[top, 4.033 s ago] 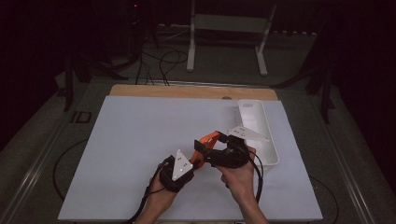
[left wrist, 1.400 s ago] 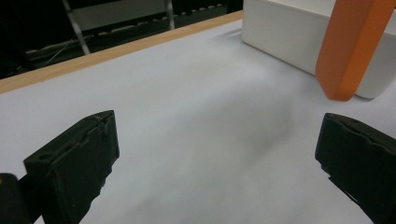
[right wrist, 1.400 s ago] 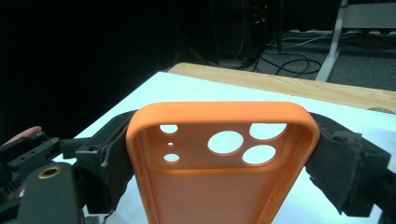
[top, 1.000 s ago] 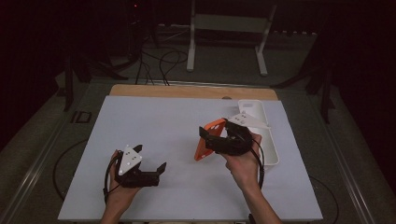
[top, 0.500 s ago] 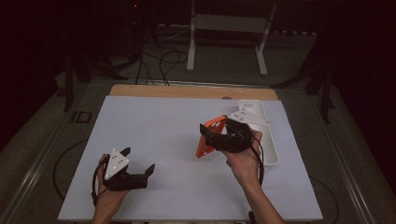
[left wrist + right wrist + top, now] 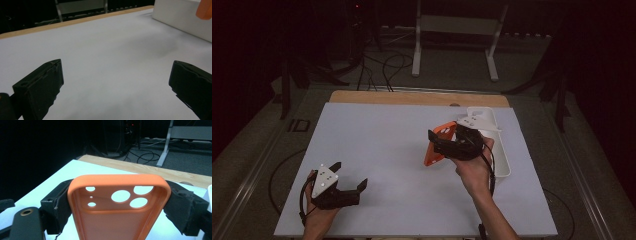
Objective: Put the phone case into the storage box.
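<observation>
An orange phone case (image 6: pixel 438 145) with several round camera holes is held above the white table top at right of centre. My right gripper (image 6: pixel 436 141) is shut on it, and in the right gripper view the case (image 6: pixel 117 202) sits squeezed between the two black jaws. My left gripper (image 6: pixel 351 177) rests low near the table's front left, open, with nothing between its jaws. In the left gripper view its fingertips (image 6: pixel 40 87) stand wide apart over bare white table, and a corner of the orange case (image 6: pixel 205 10) shows at the top right.
A white rectangular tray (image 6: pixel 499 150) lies along the table's right side, just behind my right hand; its wall (image 6: pixel 185 17) is seen in the left gripper view. A wooden strip (image 6: pixel 412 97) edges the table's far side. Beyond it are cables and a white stand's legs (image 6: pixel 452 50).
My left gripper has let go and moved away from the case to the front left of the table. My right gripper has stayed in place, holding the case.
</observation>
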Tool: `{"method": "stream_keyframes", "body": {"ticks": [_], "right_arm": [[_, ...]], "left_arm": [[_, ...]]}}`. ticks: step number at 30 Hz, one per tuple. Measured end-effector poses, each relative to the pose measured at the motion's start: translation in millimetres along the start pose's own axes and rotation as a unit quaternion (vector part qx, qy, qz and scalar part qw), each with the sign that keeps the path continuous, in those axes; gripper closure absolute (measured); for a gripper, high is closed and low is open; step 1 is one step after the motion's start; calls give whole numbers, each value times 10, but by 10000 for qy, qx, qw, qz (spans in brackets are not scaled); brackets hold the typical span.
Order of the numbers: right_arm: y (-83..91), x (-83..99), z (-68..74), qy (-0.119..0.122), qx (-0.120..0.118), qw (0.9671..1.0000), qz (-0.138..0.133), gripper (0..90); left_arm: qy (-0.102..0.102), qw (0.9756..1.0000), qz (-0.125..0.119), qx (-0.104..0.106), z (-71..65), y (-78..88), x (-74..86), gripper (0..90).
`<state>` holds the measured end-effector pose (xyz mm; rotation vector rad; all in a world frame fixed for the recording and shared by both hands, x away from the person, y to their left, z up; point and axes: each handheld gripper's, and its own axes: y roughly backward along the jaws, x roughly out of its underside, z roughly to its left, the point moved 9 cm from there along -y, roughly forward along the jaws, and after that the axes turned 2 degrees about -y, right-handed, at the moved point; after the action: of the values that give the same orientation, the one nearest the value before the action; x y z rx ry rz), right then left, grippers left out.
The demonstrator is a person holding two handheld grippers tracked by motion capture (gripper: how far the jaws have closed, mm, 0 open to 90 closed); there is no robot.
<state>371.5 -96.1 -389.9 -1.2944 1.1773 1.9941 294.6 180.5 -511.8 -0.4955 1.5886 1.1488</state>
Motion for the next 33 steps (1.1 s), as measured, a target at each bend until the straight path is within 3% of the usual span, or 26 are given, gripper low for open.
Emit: {"method": "stream_keyframes", "body": {"ticks": [13,33], "right_arm": [[-26,-49,-90,27,140,9999,-4,160],[-107,-141,-270,32,400,9992,-6,161]], "left_arm": [[45,9998,88,-175,111,75,138,6],[13,9997,107,-205,122,74,160,6]]}}
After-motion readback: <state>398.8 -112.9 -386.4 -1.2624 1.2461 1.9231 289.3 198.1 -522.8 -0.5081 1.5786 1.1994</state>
